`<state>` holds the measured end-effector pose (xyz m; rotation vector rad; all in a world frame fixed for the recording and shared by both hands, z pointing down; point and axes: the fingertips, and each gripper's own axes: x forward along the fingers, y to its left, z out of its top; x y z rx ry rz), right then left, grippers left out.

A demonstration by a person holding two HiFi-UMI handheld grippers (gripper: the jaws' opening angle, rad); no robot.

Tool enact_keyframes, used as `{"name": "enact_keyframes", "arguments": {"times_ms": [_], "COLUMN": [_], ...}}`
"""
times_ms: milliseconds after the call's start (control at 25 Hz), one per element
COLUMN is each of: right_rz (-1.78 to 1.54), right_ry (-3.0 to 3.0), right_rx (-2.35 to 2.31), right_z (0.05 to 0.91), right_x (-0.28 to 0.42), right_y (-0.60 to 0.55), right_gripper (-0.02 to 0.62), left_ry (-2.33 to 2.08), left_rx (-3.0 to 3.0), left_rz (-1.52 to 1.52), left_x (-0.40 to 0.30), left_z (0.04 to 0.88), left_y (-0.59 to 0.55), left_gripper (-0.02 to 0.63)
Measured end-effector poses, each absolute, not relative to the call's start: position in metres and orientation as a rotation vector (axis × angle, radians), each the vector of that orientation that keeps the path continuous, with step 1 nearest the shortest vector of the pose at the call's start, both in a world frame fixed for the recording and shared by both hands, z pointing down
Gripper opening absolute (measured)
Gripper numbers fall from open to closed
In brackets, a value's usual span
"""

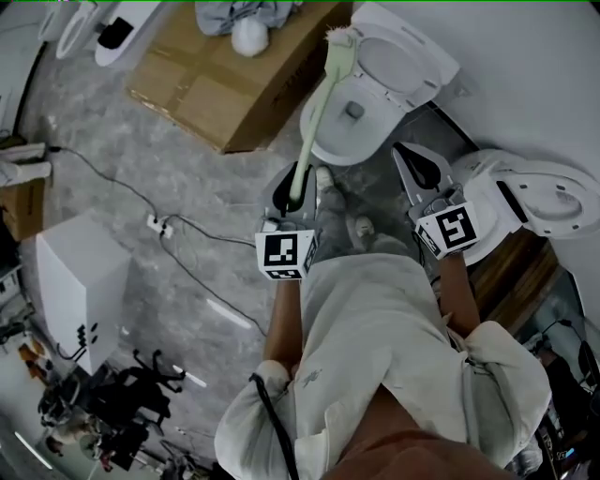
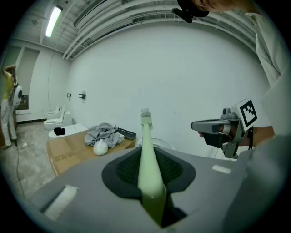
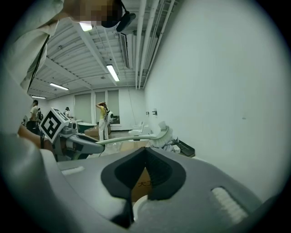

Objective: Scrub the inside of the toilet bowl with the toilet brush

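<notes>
A toilet brush with a pale green handle [image 1: 314, 117] and white bristle head [image 1: 339, 37] is held in my left gripper [image 1: 292, 187], which is shut on the handle's lower end. The brush sticks up and forward, its head in the air near the far left rim of the white toilet bowl [image 1: 328, 141], whose lid [image 1: 405, 56] stands open. In the left gripper view the handle [image 2: 148, 168] runs out between the black pads. My right gripper [image 1: 419, 169] hovers right of the bowl, shut with nothing in it; its pads [image 3: 157, 170] meet at the tip.
A large cardboard box [image 1: 234, 84] with a grey cloth [image 1: 230, 14] lies left of the toilet. A second white toilet [image 1: 553, 192] stands at the right. A white cabinet [image 1: 80, 281], a cable and power strip [image 1: 157, 225] are on the grey floor at left.
</notes>
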<state>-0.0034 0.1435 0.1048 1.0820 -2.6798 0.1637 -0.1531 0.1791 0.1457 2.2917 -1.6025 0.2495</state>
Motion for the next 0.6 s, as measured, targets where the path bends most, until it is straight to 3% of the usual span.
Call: {"name": "enact_keyframes", "arguments": {"times_ms": [600], "right_rz": [0.410], "right_ry": [-2.438], "right_rx": [1.185], "right_z": [0.213], "right_x": [-0.012], "right_y": [0.070], "right_gripper": [0.003], "left_ry": [-1.393], "left_rx": [2.255], "left_rz": [0.368], "left_x": [-0.175], "left_z": [0.264], "left_y": [0.082], "left_gripper": [0.100]}}
